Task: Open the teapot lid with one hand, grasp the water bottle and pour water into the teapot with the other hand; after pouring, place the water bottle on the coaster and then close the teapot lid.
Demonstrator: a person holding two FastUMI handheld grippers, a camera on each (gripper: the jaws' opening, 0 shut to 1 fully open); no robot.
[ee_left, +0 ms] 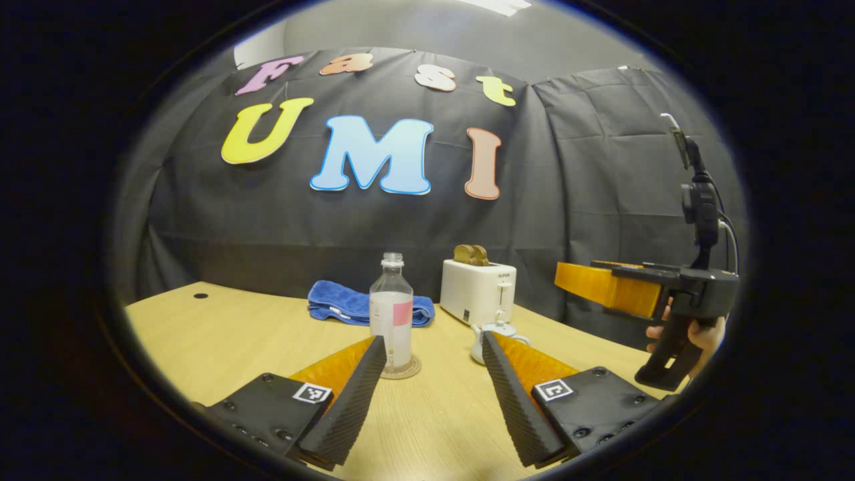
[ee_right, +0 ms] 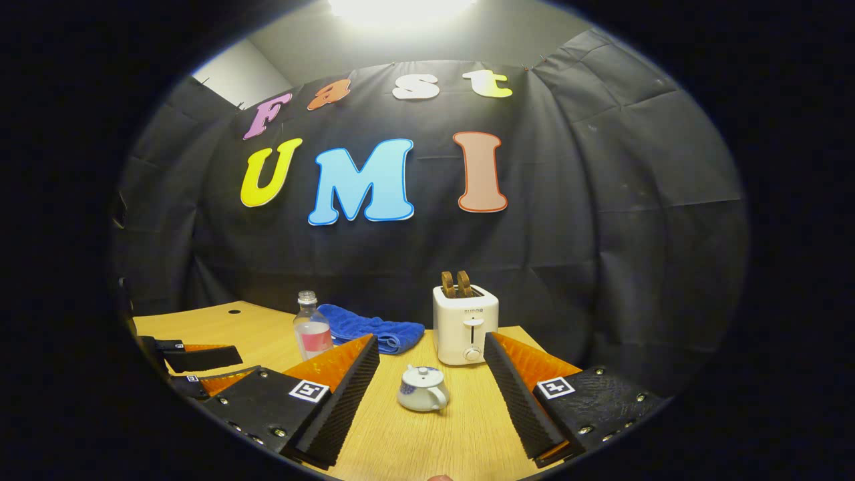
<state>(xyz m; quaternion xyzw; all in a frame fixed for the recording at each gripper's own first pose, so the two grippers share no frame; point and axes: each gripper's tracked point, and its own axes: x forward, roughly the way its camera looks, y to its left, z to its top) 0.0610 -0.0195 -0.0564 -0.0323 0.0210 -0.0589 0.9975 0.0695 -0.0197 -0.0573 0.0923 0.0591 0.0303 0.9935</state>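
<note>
Wooden bench (ee_left: 220, 334) carries every item. Left gripper view: the left tongs (ee_left: 434, 394) stand wide apart, nothing between them, raised above the bench surface. Beyond them a clear plastic water bottle (ee_left: 391, 310), uncapped and bearing a pink label patch, stands upright on a round woven coaster (ee_left: 401, 371), close behind the near finger. A small white teapot (ee_left: 491, 337) sits to the right of the bottle, partly hidden behind the other finger, lid on. A folded blue towel (ee_left: 347, 306) lies behind the bottle, near the back wall. A white toaster (ee_left: 477, 290) with brown bread slices (ee_left: 471, 254) standing in its slots sits beside the towel, just behind the teapot. At the right of that view the right tongs (ee_left: 601, 284) are held in the air by a hand (ee_left: 698, 334), well apart from the teapot. Right gripper view: the right tongs (ee_right: 431, 394) are spread wide and hold nothing. The teapot (ee_right: 422, 389) sits on the bench between the fingers' lines, beyond them, lid seated, handle toward the camera. The toaster (ee_right: 465, 324) is behind it; the water bottle (ee_right: 311, 327) and towel (ee_right: 374, 332) lie to the left. The left tongs (ee_right: 200, 367) appear at the left edge, spread open.
</note>
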